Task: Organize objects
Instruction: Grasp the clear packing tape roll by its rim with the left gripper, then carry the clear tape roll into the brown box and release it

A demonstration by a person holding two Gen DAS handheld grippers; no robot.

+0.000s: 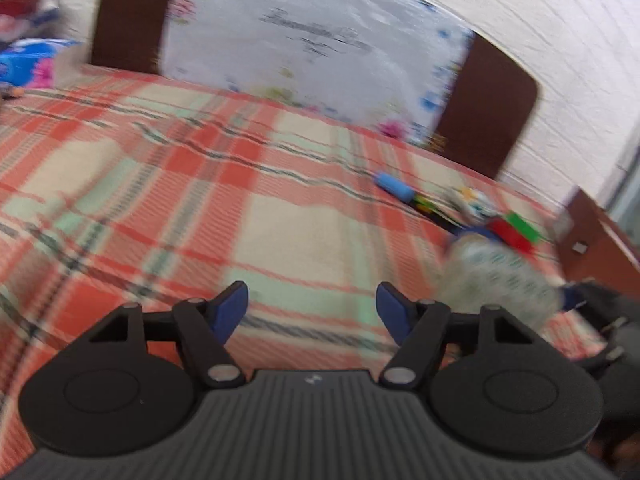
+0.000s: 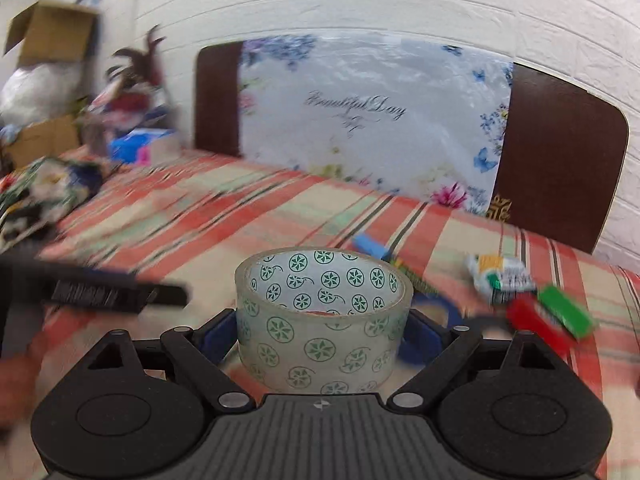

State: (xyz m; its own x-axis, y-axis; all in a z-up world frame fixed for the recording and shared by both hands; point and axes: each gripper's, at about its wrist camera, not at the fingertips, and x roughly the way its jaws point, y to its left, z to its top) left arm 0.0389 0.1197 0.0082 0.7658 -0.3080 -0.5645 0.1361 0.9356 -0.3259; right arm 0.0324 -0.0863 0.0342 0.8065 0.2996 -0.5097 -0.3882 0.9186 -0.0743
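Clear packing tape roll [image 2: 324, 320] with green pinwheel print sits hole-up between the right hand-held gripper [image 2: 320, 336] pads, looks gripped for moving | left hand-held gripper [image 1: 312, 312] wide, empty over the plaid bed [image 1: 160, 184] | marker [image 1: 404, 194], tube, blocks clustered nearby | pillow bag [image 2: 360, 120] reads "Beautiful Day"
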